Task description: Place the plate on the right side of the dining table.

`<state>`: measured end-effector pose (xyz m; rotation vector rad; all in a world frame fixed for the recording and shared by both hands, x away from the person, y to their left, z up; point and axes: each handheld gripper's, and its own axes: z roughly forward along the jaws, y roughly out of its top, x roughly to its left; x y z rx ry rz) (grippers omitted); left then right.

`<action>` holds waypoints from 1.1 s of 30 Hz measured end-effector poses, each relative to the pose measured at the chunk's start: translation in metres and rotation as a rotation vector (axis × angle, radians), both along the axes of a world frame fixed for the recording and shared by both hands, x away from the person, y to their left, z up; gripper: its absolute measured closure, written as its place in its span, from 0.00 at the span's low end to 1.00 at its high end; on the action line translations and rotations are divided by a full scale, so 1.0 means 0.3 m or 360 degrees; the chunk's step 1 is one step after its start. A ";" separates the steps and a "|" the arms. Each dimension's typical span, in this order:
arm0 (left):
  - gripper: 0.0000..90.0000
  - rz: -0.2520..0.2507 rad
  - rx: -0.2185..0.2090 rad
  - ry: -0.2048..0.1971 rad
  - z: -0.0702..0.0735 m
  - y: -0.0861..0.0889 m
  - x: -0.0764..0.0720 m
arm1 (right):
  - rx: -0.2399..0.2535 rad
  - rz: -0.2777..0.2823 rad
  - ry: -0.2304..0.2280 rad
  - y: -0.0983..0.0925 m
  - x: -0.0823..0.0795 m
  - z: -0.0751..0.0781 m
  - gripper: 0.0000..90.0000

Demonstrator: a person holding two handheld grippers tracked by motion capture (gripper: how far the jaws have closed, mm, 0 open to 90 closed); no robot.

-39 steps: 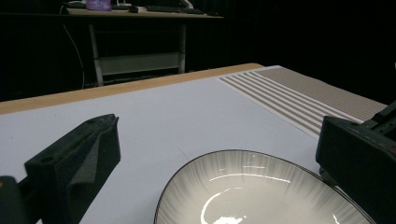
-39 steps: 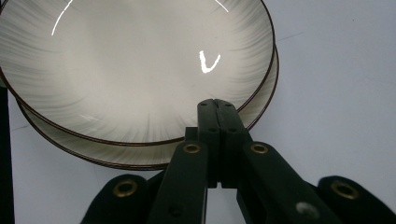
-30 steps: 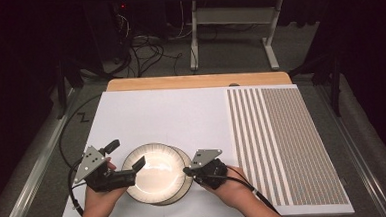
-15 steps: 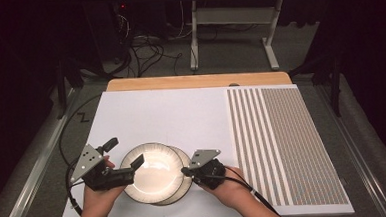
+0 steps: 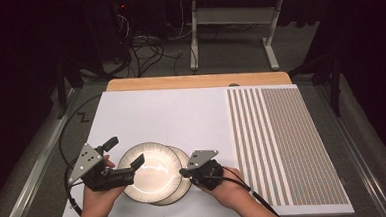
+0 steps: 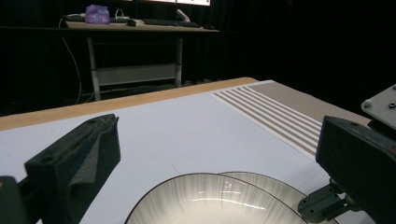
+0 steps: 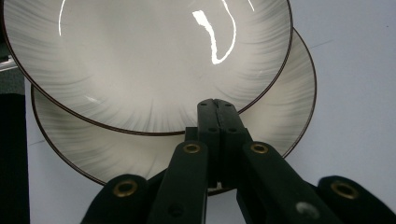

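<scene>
Two pale plates with dark rims lie overlapped at the table's front. The upper plate sits offset to the left on the lower plate. My left gripper is open, its jaws wide apart across the upper plate's left rim, one jaw over the plate and one off it. My right gripper is shut. It lies over the lower plate with its tips at the upper plate's right rim, and I see nothing pinched between them.
The plates rest on a white sheet with a striped mat on its right part. A wooden table edge runs along the back. Beyond it are a desk frame and floor cables.
The upper plate has shifted slightly left, baring more of the lower plate on the right. Both grippers have hardly moved.
</scene>
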<state>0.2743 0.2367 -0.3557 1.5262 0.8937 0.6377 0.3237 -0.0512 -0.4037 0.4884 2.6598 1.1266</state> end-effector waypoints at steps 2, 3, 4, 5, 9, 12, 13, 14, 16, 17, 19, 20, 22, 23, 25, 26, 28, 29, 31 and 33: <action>0.01 -0.0002 0.0005 -0.0001 0.003 0.001 0.000 | -0.0001 0.0007 0.0001 0.007 -0.002 -0.003 1.00; 0.01 -0.0002 0.0004 -0.0002 0.004 0.001 0.000 | -0.0001 0.0011 -0.0002 0.010 -0.002 -0.004 1.00; 0.01 0.0000 -0.0001 -0.0002 0.005 0.001 0.000 | -0.0003 0.0012 -0.0003 0.012 -0.003 -0.006 1.00; 0.01 -0.0002 -0.0008 0.0000 0.006 0.002 0.000 | -0.0001 0.0014 -0.0003 0.014 -0.002 -0.007 1.00; 0.01 -0.0004 0.0002 0.0003 0.009 0.000 -0.001 | 0.0002 0.0013 0.0002 0.019 0.000 -0.010 1.00; 0.01 -0.0005 -0.0001 -0.0002 0.012 -0.002 -0.001 | 0.0008 0.0009 0.0008 0.022 0.000 -0.010 1.00; 0.01 -0.0006 0.0002 -0.0003 0.013 -0.002 -0.001 | 0.0007 0.0014 0.0010 0.023 0.001 -0.010 1.00; 0.01 -0.0007 -0.0001 -0.0004 0.014 -0.003 -0.001 | 0.0008 0.0019 0.0011 0.025 0.001 -0.010 1.00; 0.01 -0.0005 -0.0002 -0.0004 0.016 -0.002 0.000 | 0.0010 0.0024 0.0011 0.028 0.002 -0.010 1.00; 0.01 -0.0005 0.0003 -0.0002 0.017 0.000 0.000 | 0.0014 0.0024 0.0011 0.029 0.002 -0.011 1.00; 0.01 -0.0002 -0.0011 -0.0005 0.019 0.002 0.000 | 0.0015 0.0030 0.0015 0.032 0.002 -0.012 1.00; 0.01 -0.0001 -0.0011 -0.0008 0.020 0.004 0.000 | 0.0016 0.0032 0.0013 0.034 0.001 -0.013 1.00; 0.01 -0.0001 -0.0015 -0.0012 0.021 0.005 0.000 | 0.0010 0.0035 0.0014 0.036 0.001 -0.013 1.00; 0.01 -0.0001 -0.0014 -0.0012 0.021 0.005 0.000 | 0.0011 0.0032 0.0020 0.036 0.002 -0.013 1.00; 0.01 0.0000 -0.0018 -0.0006 0.021 0.006 0.002 | 0.0013 0.0032 0.0021 0.037 0.002 -0.014 1.00; 0.01 -0.0001 -0.0019 0.0001 0.021 0.008 0.003 | 0.0013 0.0031 0.0022 0.037 0.002 -0.014 1.00; 0.01 -0.0004 -0.0025 0.0015 0.021 0.011 0.008 | 0.0013 0.0031 0.0024 0.037 0.002 -0.014 1.00; 0.01 0.0001 -0.0024 0.0031 0.021 0.012 0.011 | 0.0014 0.0030 0.0026 0.036 0.002 -0.014 1.00; 0.01 -0.0002 -0.0050 0.0055 0.019 0.022 0.016 | 0.0013 0.0030 0.0025 0.037 0.002 -0.014 1.00; 0.01 -0.0020 -0.0063 0.0102 0.015 0.032 0.024 | 0.0013 0.0031 0.0025 0.037 0.003 -0.014 1.00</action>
